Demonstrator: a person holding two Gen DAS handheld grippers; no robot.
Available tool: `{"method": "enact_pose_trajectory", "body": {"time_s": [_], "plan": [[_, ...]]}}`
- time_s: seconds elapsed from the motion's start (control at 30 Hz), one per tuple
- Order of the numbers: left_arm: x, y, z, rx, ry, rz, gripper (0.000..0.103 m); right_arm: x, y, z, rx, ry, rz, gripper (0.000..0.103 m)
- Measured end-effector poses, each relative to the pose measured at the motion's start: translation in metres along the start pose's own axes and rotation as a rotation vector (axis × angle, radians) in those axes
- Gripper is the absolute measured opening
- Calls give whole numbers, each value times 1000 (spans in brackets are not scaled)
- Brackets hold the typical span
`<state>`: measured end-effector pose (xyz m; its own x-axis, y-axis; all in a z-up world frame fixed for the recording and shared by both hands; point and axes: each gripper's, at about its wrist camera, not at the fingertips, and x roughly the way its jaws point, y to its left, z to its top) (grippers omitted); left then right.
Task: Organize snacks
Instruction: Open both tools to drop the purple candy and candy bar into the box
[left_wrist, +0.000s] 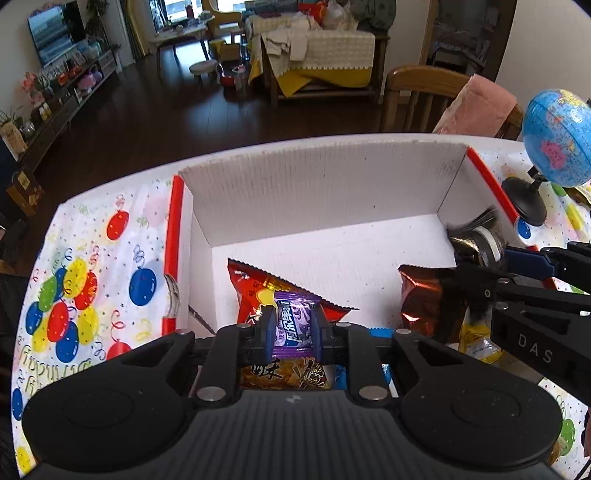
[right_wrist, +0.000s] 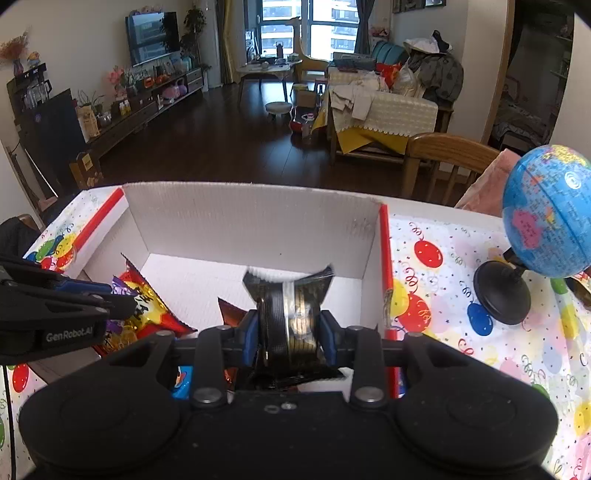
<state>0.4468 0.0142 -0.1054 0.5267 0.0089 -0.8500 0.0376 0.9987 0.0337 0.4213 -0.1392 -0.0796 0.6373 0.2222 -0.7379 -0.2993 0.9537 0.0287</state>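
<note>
both claws hold snacks over the box (left_wrist: 314, 192); black packet (right_wrist: 290, 321) seems blurred.

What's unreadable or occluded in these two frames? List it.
- Left wrist view: the orange printed snack packet is mostly covered by the left hand-held gripper and its purple wrapped candy.
- Left wrist view: the shiny copper foil packet is partly behind the right hand-held gripper.
- Right wrist view: the black-and-gold wrapped snack has a blurred top edge and unreadable print.
- Both views: the near wall of the white corrugated cardboard box is hidden by the gripper bodies.
</note>
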Motion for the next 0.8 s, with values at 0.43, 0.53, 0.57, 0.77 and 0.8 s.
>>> {"method": "enact_pose_trajectory", "body": {"time_s": [0.43, 0.53, 0.57, 0.77, 0.8], "plan": [[-1, 2, -1, -28, 13, -48, 58, -5, -2, 0, 9, -26, 6, 54], [-8, 4, -3, -31, 8, -53, 60, -15, -2, -1, 15, -50, 3, 66], [-11, 4, -4, -30, 5, -56, 61, -18, -2, -2, 15, -57, 2, 69], [-34, 5, -9, -34, -24, -58, 65, -40, 1, -5, 14, -82, -12, 81], [-38, 6, -11, -36, -27, -58, 65, -44, 2, -5, 17, -86, -14, 81]]}}
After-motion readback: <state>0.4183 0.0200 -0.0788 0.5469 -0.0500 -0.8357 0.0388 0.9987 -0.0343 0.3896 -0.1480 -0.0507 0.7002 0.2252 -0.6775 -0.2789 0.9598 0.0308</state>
